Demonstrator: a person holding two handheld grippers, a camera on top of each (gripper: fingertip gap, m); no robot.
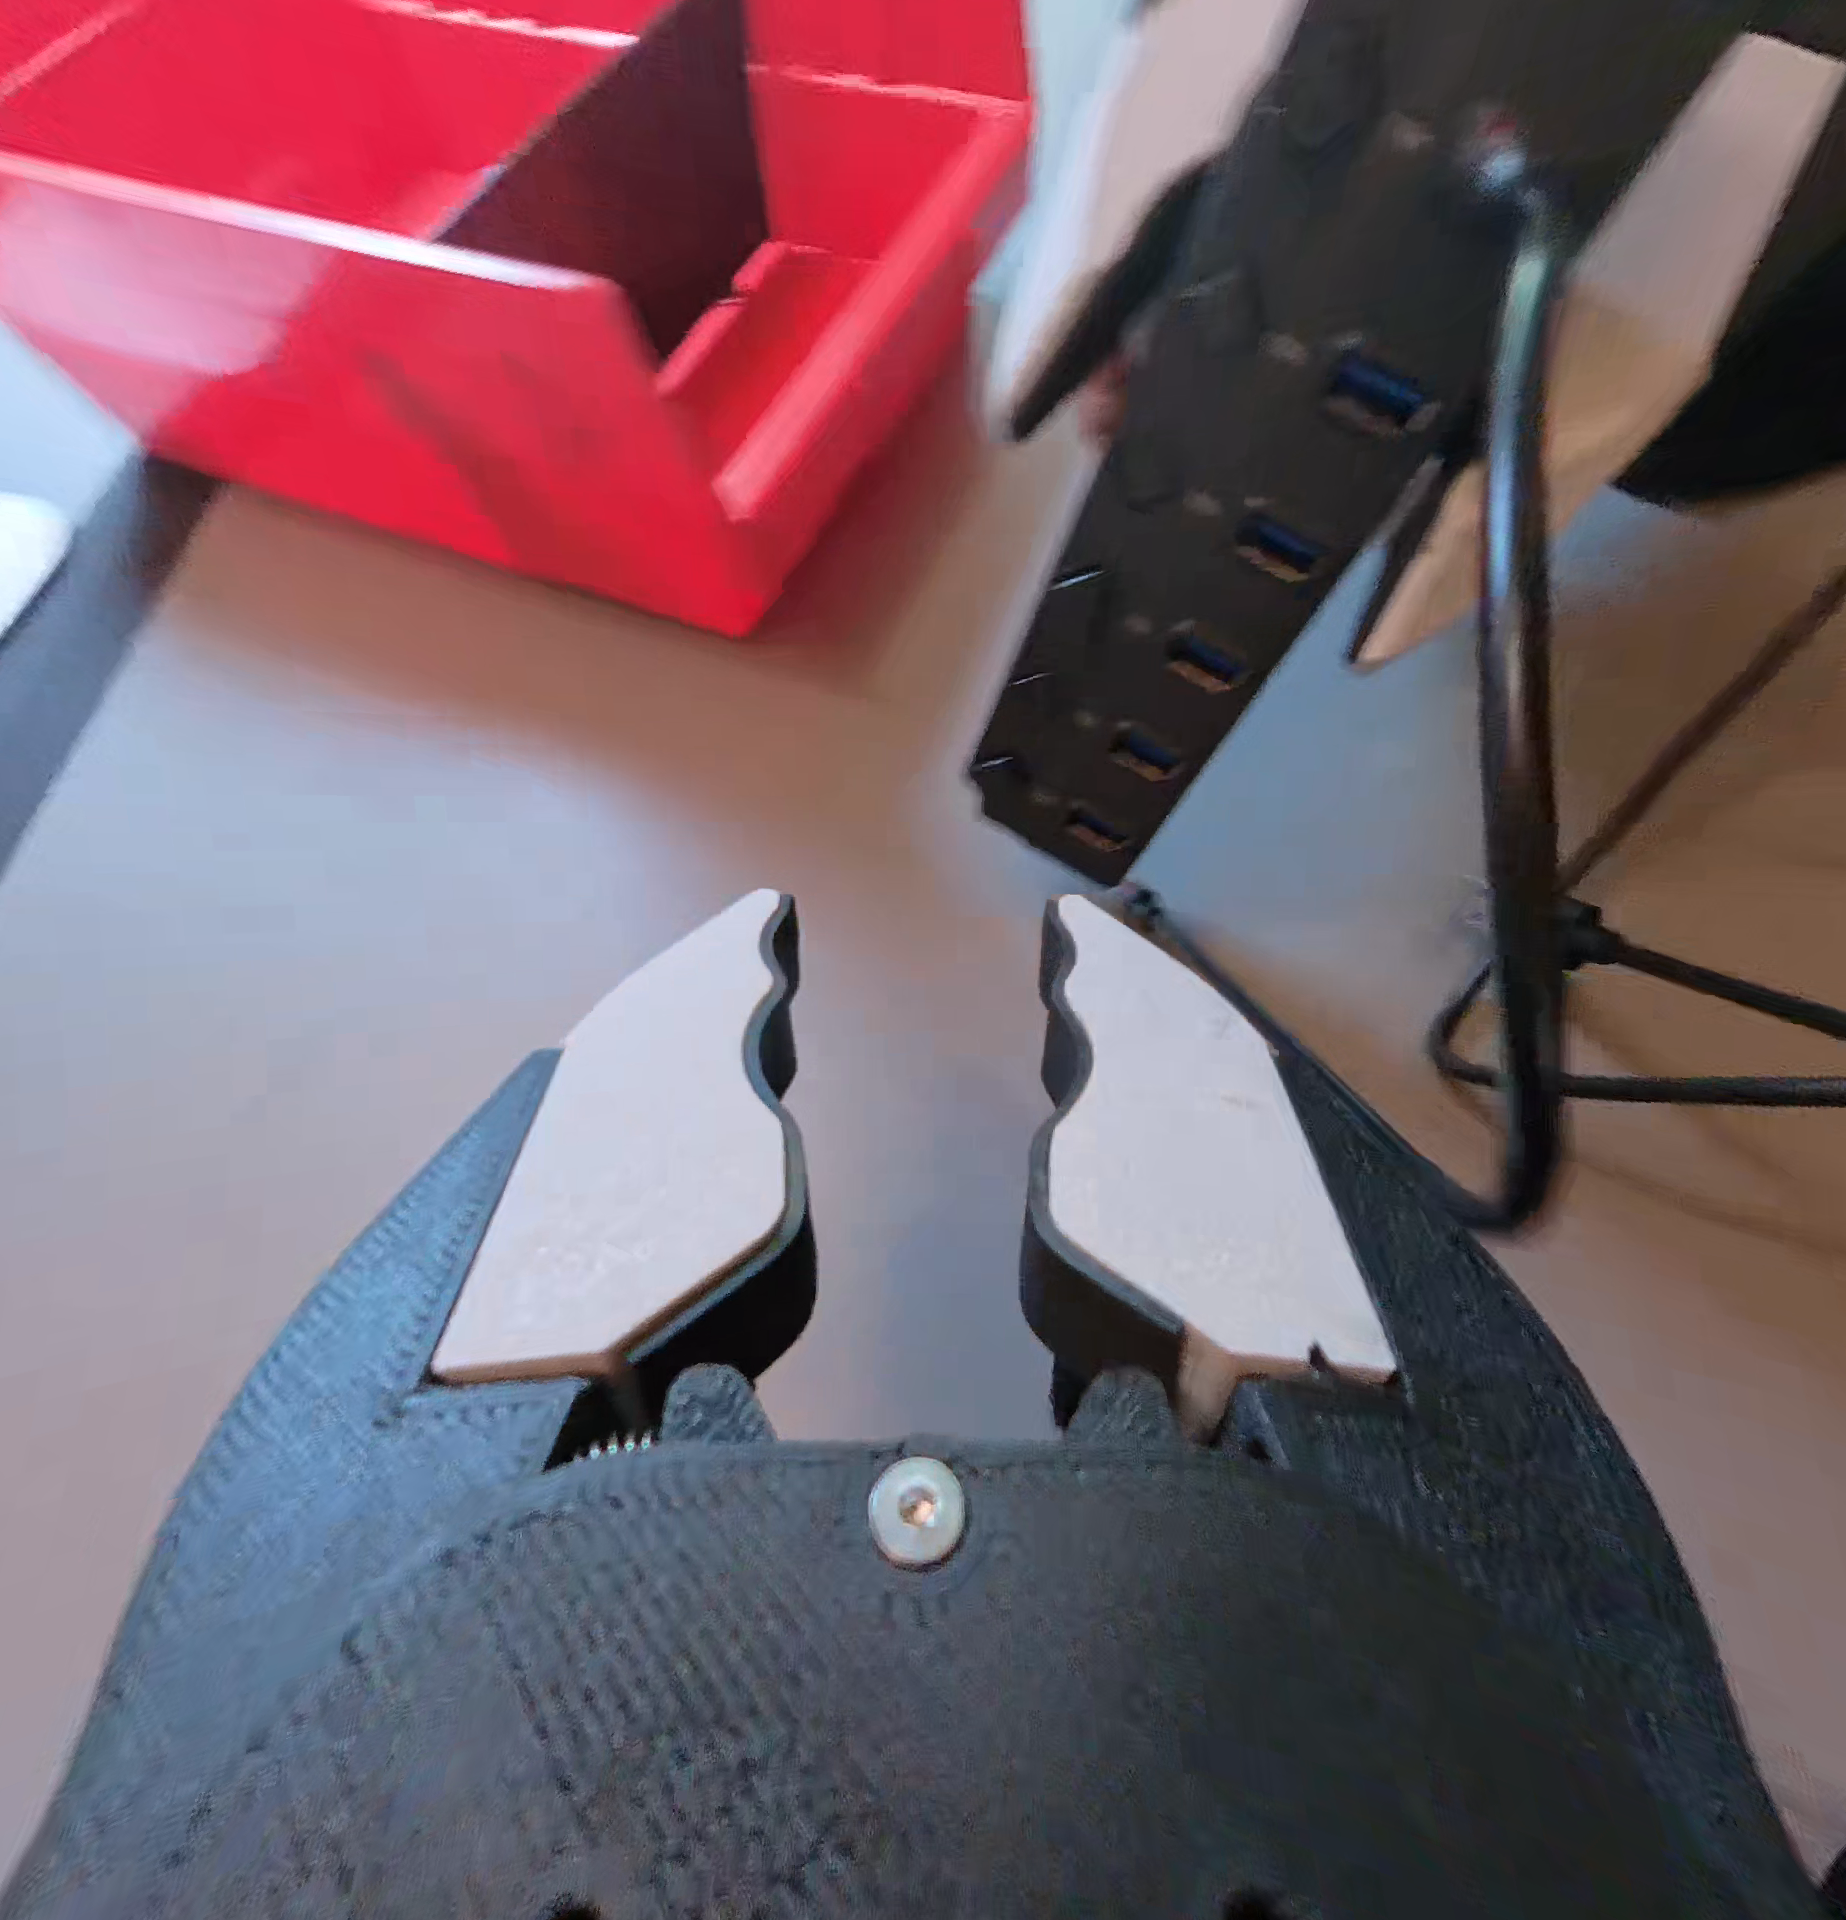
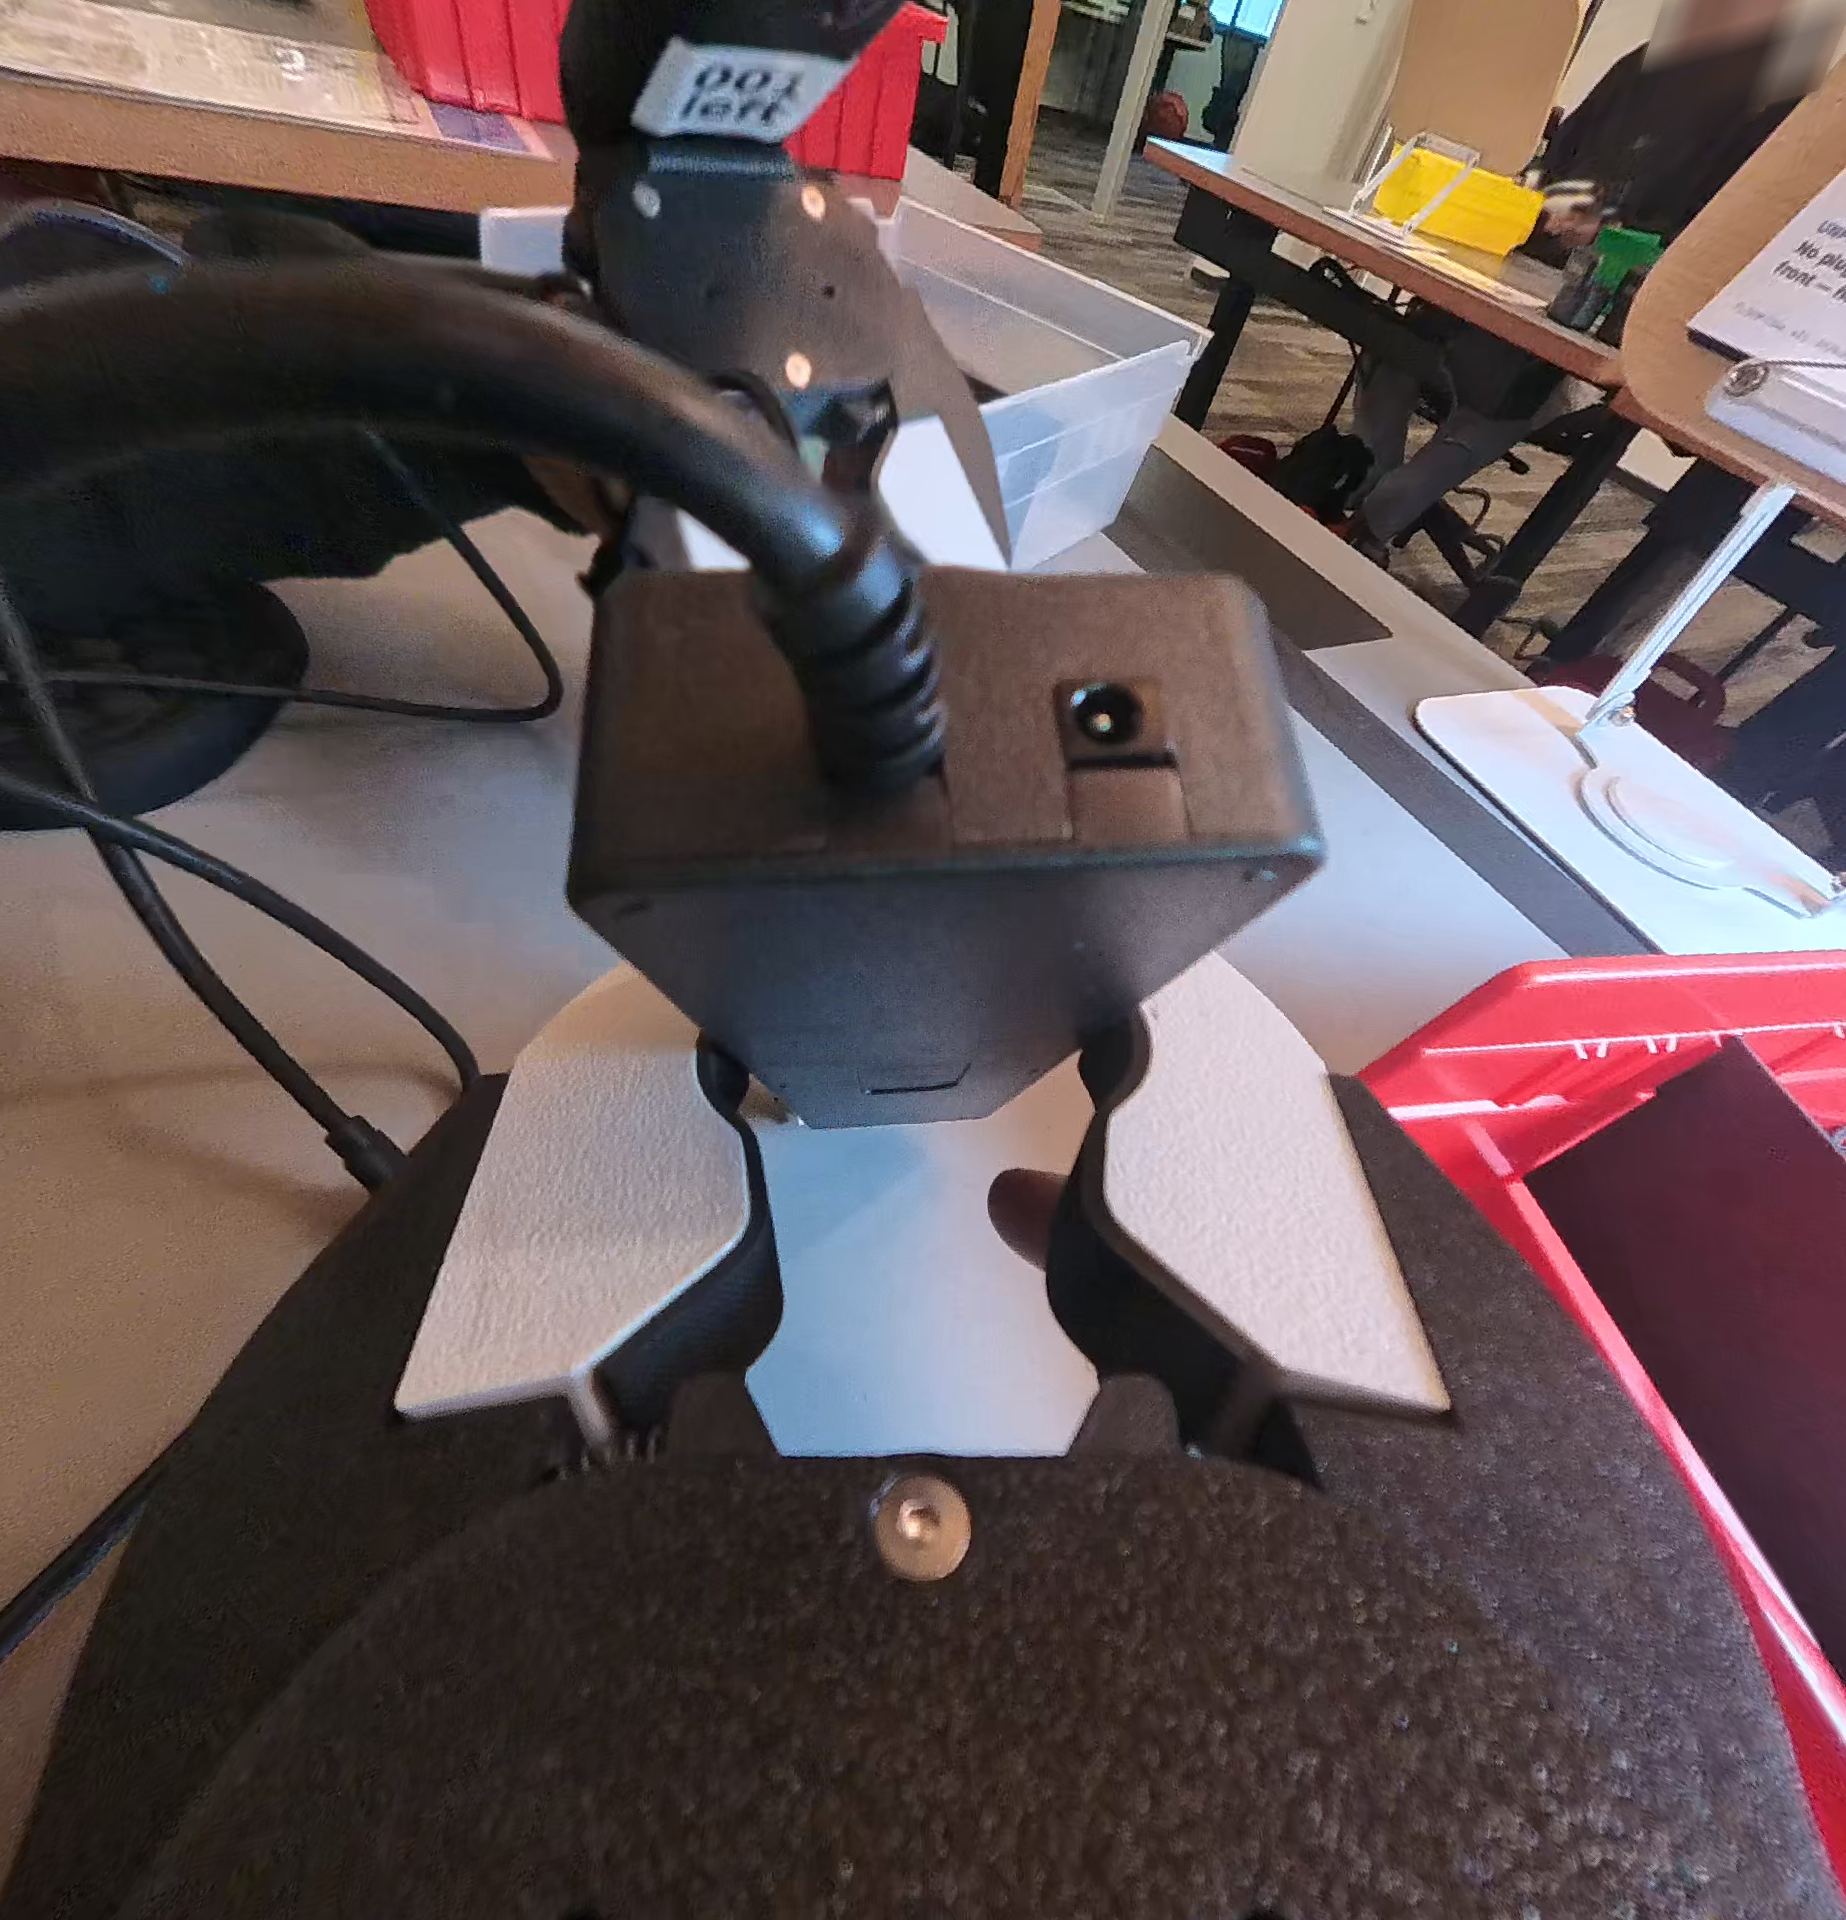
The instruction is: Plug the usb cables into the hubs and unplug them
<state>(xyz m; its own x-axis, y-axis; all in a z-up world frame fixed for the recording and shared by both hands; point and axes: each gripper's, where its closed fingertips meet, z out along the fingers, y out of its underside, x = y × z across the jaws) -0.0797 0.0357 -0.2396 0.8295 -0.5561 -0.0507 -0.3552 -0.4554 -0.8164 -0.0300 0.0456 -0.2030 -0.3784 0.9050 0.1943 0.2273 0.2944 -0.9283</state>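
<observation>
Right gripper (image 2: 924,1060) clamps the black USB hub (image 2: 929,831) by its end between both fingertips, a thick black cable (image 2: 545,395) leaving its far face. Left gripper (image 1: 917,940), jaws narrowly apart and empty, hovers just short of the hub's port row; red bin (image 1: 545,364) ahead-left.

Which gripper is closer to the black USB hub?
Right. The right gripper is clamped on the black USB hub, touching it. The left gripper is open and empty, just short of the hub's near end.

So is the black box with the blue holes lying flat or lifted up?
Lifted up. The right gripper clamps the hub at one end, and it hangs tilted above the table.
</observation>
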